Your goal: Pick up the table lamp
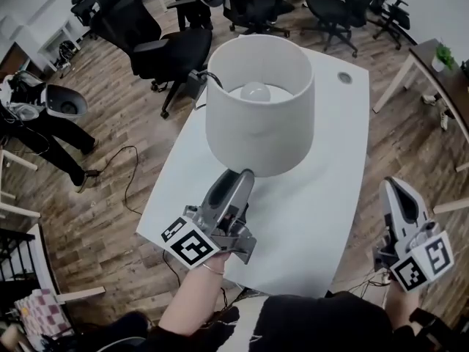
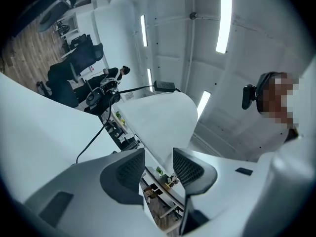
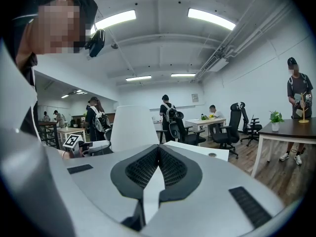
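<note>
The table lamp point(image 1: 260, 116) stands upright on the white table point(image 1: 322, 218), nearer its left edge. Its long axis is vertical and the open top of the shade faces up (the bulb point(image 1: 255, 90) shows inside). The left gripper point(image 1: 240, 177) reaches in from the near edge to the shade's lower rim. Its jaws are parted with nothing clamped between them, and the shade rises just beyond the gap. The right gripper point(image 1: 393, 187) hangs off the table's right edge near the near corner, pads point(image 3: 170, 168) pressed together on nothing.
</note>
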`<state>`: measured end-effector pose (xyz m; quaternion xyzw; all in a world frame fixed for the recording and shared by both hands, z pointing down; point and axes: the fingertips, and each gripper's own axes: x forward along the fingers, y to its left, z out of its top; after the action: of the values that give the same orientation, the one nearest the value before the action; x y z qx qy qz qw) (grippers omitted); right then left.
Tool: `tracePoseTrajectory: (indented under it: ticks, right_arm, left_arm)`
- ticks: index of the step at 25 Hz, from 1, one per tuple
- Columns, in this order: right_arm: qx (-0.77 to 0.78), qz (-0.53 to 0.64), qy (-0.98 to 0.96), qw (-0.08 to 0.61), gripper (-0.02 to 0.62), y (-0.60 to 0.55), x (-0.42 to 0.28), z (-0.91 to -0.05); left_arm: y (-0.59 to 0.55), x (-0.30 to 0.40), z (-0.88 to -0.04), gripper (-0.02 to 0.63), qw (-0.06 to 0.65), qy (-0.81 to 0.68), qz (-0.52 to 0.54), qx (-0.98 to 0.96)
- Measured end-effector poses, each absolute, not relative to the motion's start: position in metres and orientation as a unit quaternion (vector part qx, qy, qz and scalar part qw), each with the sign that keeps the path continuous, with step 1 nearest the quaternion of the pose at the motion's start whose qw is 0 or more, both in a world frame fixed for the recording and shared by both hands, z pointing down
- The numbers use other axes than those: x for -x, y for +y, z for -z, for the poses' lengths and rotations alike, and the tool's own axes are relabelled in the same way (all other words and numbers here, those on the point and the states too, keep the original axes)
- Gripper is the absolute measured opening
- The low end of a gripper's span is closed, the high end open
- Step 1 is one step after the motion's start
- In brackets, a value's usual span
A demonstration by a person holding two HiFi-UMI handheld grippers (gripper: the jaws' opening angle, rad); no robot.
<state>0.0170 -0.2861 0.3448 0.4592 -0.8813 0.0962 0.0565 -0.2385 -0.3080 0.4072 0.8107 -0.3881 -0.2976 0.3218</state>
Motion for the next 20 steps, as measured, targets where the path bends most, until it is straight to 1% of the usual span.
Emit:
tracePoseTrajectory:
  ticks: [9, 14, 16, 20]
  right_arm:
    - [-0.461, -0.111, -0.880, 0.033, 0.015, -0.280, -0.019, -0.340]
    - [-0.470, -0.094, -0.877, 0.024, 0.015, -0.281, -0.018, -0.328]
    - [-0.471, -0.102, -0.876, 0.022, 0.015, -0.279, -0.022, -0.331]
    - [-0.472, -0.107, -0.875, 0.018, 0.015, -0.277, -0.025, -0.334]
  left_arm:
    - [-0.310, 0.236, -0.403, 0.167, 0.329, -0.378, 0.299, -0.812]
    - [-0.317, 0.232, -0.399, 0.142, 0.336, -0.362, 0.305, -0.814]
    - [-0.321, 0.231, -0.395, 0.121, 0.340, -0.355, 0.315, -0.812]
    - [-0.329, 0.229, -0.391, 0.100, 0.346, -0.341, 0.332, -0.808]
